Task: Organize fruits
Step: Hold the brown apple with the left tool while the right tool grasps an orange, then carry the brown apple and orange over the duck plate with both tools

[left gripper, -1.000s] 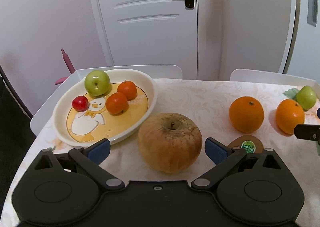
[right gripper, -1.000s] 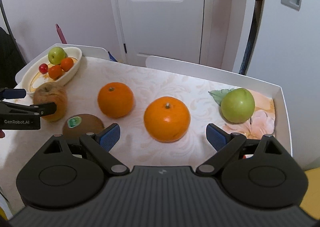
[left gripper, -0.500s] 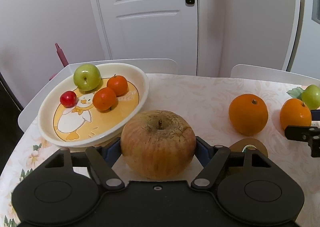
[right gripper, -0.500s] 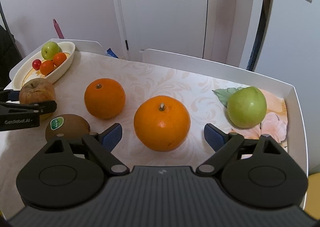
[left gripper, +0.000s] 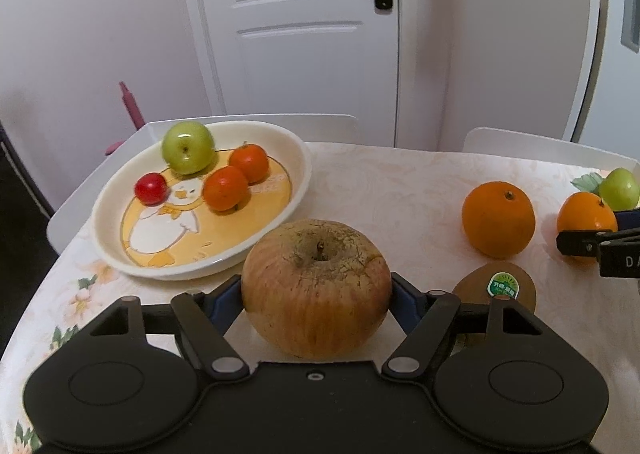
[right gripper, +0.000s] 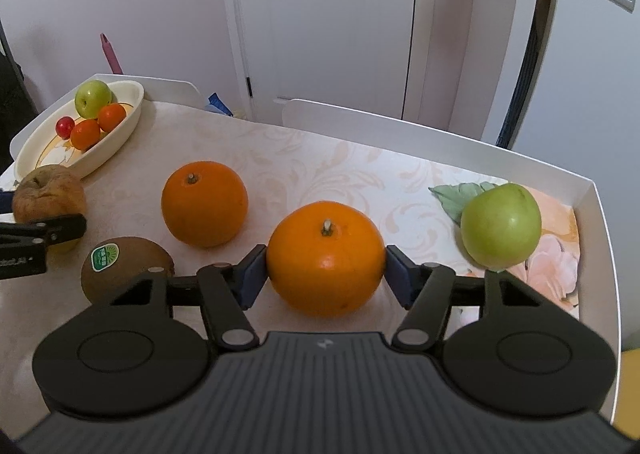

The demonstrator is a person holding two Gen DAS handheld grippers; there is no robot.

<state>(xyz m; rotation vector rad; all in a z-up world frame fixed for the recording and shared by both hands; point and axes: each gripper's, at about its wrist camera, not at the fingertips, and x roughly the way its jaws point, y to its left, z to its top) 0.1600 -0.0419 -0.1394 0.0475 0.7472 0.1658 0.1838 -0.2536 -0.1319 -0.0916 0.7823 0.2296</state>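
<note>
Left gripper (left gripper: 316, 300) fingers clamp the russet apple (left gripper: 316, 288) on the counter (left gripper: 392, 194). Right gripper (right gripper: 325, 274) fingers closing, pads against the near orange (right gripper: 325, 258). Kiwi (right gripper: 126, 268) between them; duck plate (left gripper: 298, 190) with small fruits beyond.

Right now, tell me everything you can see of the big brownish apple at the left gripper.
The big apple is large, round, dull red-yellow with rough brown russet and fine cracks around its short stem. It sits upright, stem up, on the tablecloth, just in front of the duck plate. The left gripper has its jaws closed on both sides of it, blue pads against the skin.
</note>
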